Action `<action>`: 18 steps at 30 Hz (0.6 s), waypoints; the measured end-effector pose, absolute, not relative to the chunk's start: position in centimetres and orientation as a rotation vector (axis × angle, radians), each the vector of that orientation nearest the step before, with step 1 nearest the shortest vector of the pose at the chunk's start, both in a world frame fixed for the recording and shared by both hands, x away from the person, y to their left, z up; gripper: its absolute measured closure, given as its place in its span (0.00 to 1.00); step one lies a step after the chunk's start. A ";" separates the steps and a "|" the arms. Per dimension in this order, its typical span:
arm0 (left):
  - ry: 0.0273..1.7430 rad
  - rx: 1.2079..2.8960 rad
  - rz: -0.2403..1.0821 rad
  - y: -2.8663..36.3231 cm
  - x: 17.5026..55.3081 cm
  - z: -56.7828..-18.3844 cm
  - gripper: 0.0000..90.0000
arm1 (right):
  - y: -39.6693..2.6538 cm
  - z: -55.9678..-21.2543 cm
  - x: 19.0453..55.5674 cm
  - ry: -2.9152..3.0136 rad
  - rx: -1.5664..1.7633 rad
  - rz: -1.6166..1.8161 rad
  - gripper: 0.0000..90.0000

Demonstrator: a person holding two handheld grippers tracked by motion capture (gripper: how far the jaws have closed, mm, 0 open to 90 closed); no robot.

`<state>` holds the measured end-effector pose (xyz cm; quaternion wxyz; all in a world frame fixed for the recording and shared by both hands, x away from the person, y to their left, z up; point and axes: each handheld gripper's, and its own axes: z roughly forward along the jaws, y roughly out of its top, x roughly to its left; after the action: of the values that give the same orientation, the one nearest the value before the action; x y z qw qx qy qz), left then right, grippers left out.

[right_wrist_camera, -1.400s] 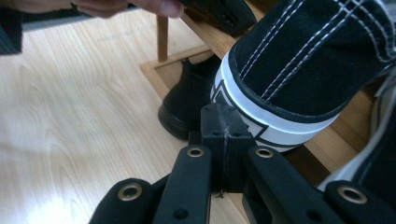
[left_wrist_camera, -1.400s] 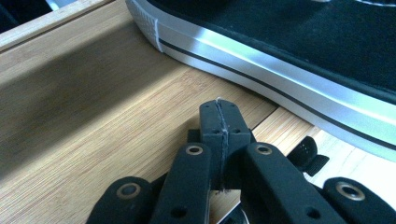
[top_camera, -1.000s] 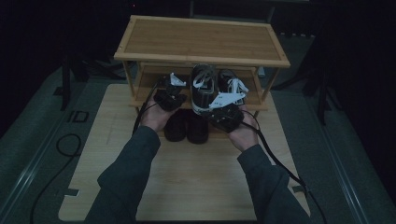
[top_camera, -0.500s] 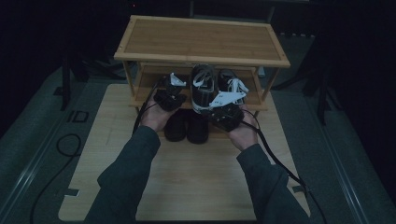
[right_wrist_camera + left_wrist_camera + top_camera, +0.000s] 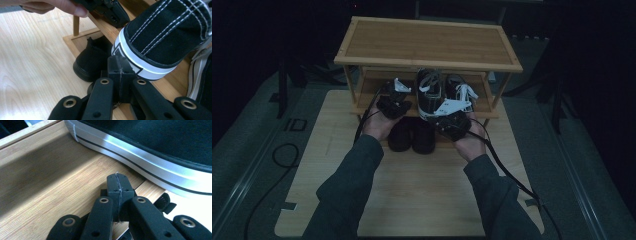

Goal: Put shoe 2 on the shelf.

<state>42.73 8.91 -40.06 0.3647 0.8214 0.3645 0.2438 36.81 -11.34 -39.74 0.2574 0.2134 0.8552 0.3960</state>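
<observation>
A: From the high view, where do we stand?

B: We hold the left tongs [image 5: 394,100] and the right tongs [image 5: 453,116] at the front of the lower shelf [image 5: 482,111] of a wooden rack [image 5: 427,45]. 1 black sneaker [image 5: 429,92] with a white sole sits on that shelf between them, heel towards us, probably so a heel is easy to reach. A second sneaker [image 5: 458,89] lies just to its right. 2 dark shoes [image 5: 412,136] rest below on the surface [image 5: 412,195], toes tucked under the rack.

A: And the left gripper view?

B: Our left tongs [image 5: 117,192] are clenched on nothing, tips pressed together, lying low over the shelf board [image 5: 50,185] just beside the sneaker's white sole [image 5: 140,157]. We judge they are nudging or bracing, not grasping.

A: The right gripper view?

B: Our right tongs [image 5: 120,72] are likewise clenched and empty, their tip right at the sneaker's heel [image 5: 160,37], which overhangs the shelf edge. 1 dark shoe [image 5: 92,60] sits underneath.
</observation>
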 end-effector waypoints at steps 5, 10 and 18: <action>0.934 2.113 0.625 8.9 42.7 -40.1 1.00 | -10.9 -40.0 37.1 2.289 0.622 1.090 1.00; 0.931 2.112 0.623 9.0 42.8 -40.1 1.00 | -10.5 -40.1 37.2 2.287 0.623 1.070 1.00; 0.930 2.112 0.622 9.0 42.8 -40.1 1.00 | -9.6 -40.4 37.3 2.293 0.605 1.042 1.00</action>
<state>42.77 8.99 -40.08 0.3669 0.8220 0.3621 0.2420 37.31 -9.55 -40.38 0.2721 0.2246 0.8518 0.3872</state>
